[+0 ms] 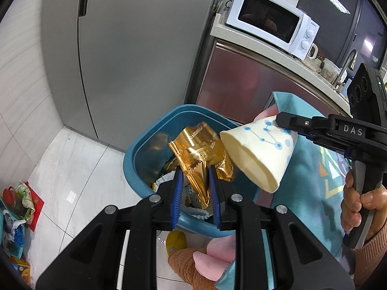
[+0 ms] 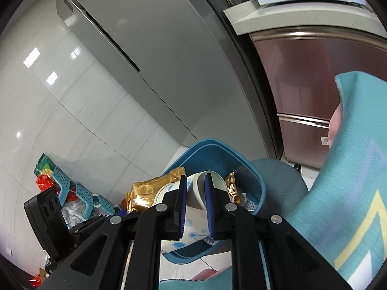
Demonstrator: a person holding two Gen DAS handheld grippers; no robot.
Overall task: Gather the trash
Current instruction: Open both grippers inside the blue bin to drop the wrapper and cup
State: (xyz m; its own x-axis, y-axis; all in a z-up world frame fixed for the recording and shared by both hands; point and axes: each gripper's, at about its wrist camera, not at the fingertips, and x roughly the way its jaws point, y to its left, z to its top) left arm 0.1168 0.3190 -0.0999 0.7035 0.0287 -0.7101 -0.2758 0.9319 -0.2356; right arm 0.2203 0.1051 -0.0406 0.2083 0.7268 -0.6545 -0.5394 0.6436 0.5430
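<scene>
Bin (image 1: pixel 135 149) position is what decides the coming move: the blue trash bin stands on the floor in front of the grey refrigerator (image 1: pixel 135 48), and both held pieces hang above its open mouth or close to its rim.

The left gripper (image 1: pixel 193 188) has its 2 blue pads closed to a narrow gap on a gold foil wrapper (image 1: pixel 196 154). The wrapper rises up from the jaws with its long axis pointing away from the camera, and in the left wrist view it lies over the middle of the bin, above the paper trash already inside. I judge that this piece would fall inside if the jaws opened.

The right gripper (image 2: pixel 196 203) is also nearly closed, pinching the wall of a white paper cup (image 1: pixel 258 149) with blue dots. The cup is tilted, its open mouth turned down and toward the camera of the left wrist. In that view it sits at the right rim of the bin, partly over a teal patterned cloth (image 1: pixel 312 169), so it seems less centred than the wrapper. In the right wrist view the cup is seen in front of the bin interior, but how far it is inside the rim I cannot tell.

My judgement: the left hand is better placed for release; the right hand (image 1: pixel 360 205) probably needs to bring the cup more toward the bin centre.
</scene>
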